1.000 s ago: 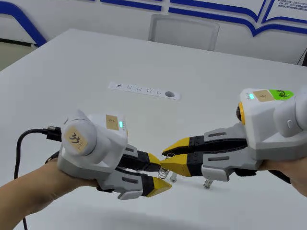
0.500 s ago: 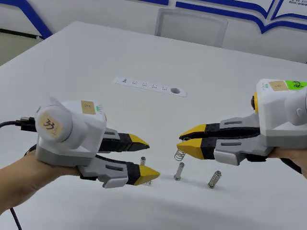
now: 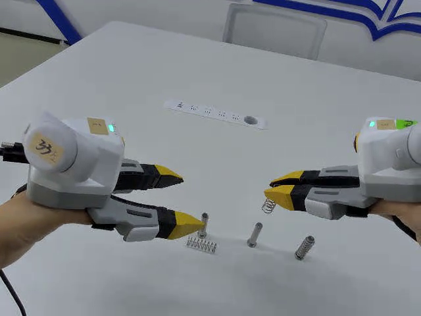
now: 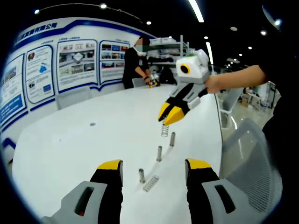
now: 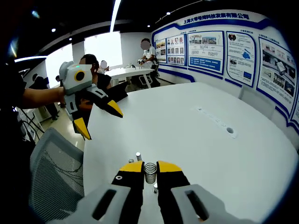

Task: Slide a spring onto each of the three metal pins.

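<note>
A broad white surface [image 3: 131, 79] carries three short metal pins in a row, the middle pin [image 3: 254, 234] bare and upright. To that pin's left, the left gripper [image 3: 187, 201] hovers above the surface with its yellow-tipped fingers spread wide and empty. To its right and higher, the right gripper [image 3: 271, 187] has its fingers pinched shut on the held spring [image 3: 268, 206], which hangs from the tips near the middle pin's top, not touching it. Well behind the middle pin lies a power strip [image 3: 214, 113]. The left pin [image 3: 204, 224] stands bare beside the middle pin. On the other side, the right pin [image 3: 304, 247] wears a fitted spring around it. A loose spring [image 3: 201, 245] lies flat on the surface, left of the middle pin and just in front of the left pin.
</note>
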